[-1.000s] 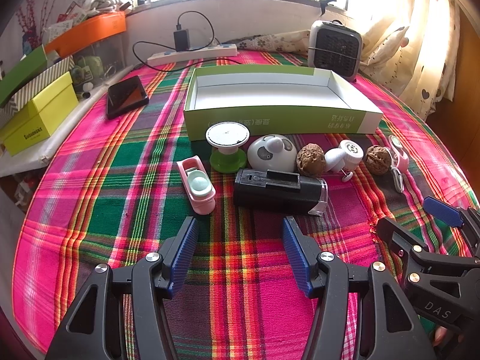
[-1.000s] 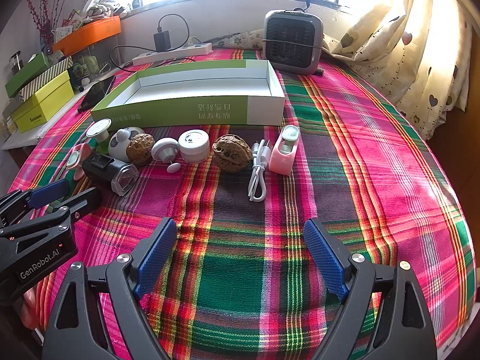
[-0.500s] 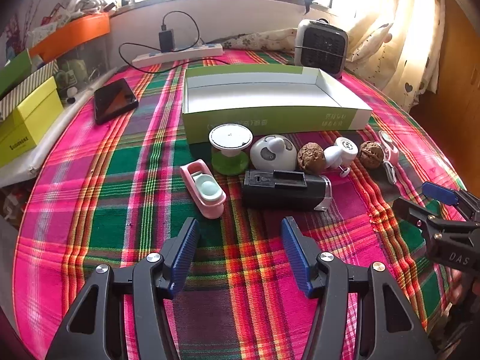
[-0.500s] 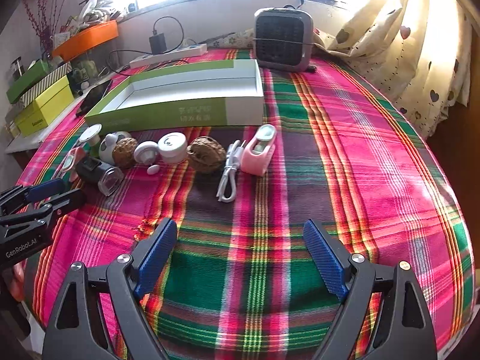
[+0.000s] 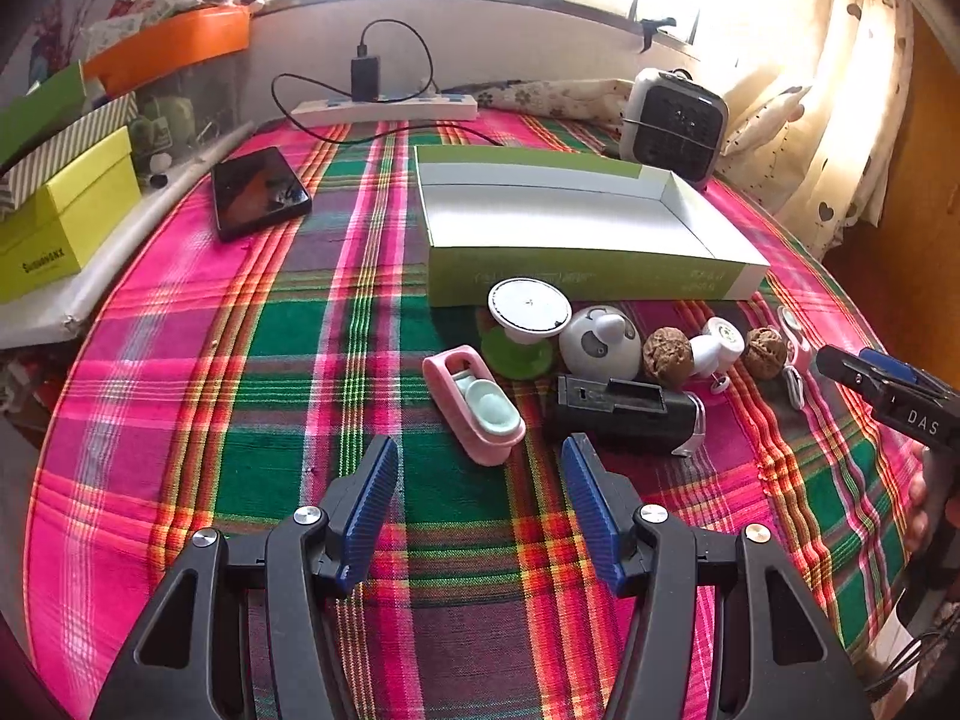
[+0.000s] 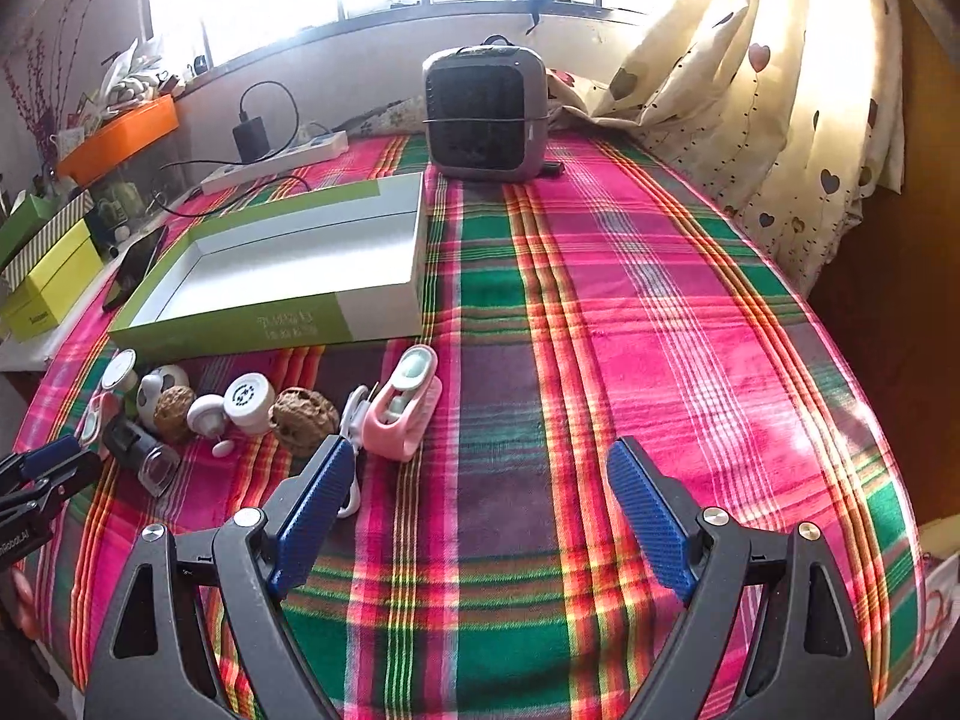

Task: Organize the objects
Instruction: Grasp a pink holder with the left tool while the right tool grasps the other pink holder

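Observation:
An open green and white box (image 5: 576,240) (image 6: 282,276) lies on the plaid cloth. In front of it sits a row of small items: a pink holder (image 5: 474,414), a green-based white disc (image 5: 525,312), a white round gadget (image 5: 600,342), two walnuts (image 5: 666,354) (image 6: 303,414), a white knob (image 5: 717,345) and a black device (image 5: 624,414). My left gripper (image 5: 480,504) is open just short of the pink holder. My right gripper (image 6: 474,516) is open, its left finger beside a second pink holder (image 6: 402,408) and a white cable (image 6: 354,420).
A grey heater (image 6: 486,114) stands at the back by the curtain (image 6: 780,120). A power strip (image 5: 384,111) and a dark phone (image 5: 258,192) lie at the back left. Stacked yellow and green boxes (image 5: 60,222) sit off the left edge.
Both grippers have drifted: the left view swung right and closer to the pink holder, and the right gripper moved forward toward the second pink holder. Both stay open.

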`<state>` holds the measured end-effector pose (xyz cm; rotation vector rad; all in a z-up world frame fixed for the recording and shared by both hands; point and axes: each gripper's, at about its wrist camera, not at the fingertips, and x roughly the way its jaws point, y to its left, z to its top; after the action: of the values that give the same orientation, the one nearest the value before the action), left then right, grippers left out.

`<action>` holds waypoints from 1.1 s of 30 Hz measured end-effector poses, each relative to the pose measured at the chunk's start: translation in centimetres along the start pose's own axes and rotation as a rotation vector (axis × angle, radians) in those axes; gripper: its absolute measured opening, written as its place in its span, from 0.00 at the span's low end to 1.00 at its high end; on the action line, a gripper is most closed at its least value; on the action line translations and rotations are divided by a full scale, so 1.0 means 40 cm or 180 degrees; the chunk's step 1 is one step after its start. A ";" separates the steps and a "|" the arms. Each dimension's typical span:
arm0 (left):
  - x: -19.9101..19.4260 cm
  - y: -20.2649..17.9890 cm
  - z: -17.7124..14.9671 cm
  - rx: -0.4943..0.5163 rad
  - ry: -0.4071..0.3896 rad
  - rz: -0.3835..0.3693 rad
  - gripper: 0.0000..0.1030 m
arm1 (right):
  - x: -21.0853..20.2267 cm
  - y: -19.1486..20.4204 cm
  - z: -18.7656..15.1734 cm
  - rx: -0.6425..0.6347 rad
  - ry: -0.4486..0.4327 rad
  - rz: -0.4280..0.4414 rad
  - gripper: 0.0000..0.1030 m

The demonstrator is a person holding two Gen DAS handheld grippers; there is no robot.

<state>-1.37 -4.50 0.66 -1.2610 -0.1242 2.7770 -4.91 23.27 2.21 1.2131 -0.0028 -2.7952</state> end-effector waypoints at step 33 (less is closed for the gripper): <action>0.055 0.070 0.061 -0.0161 0.0148 0.0211 0.54 | 0.096 -0.006 0.071 0.0067 0.0257 0.0022 0.76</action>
<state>-4.79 -7.13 0.29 -1.3652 -0.1532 2.8145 -9.63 23.06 1.35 1.3270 -0.0309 -2.7450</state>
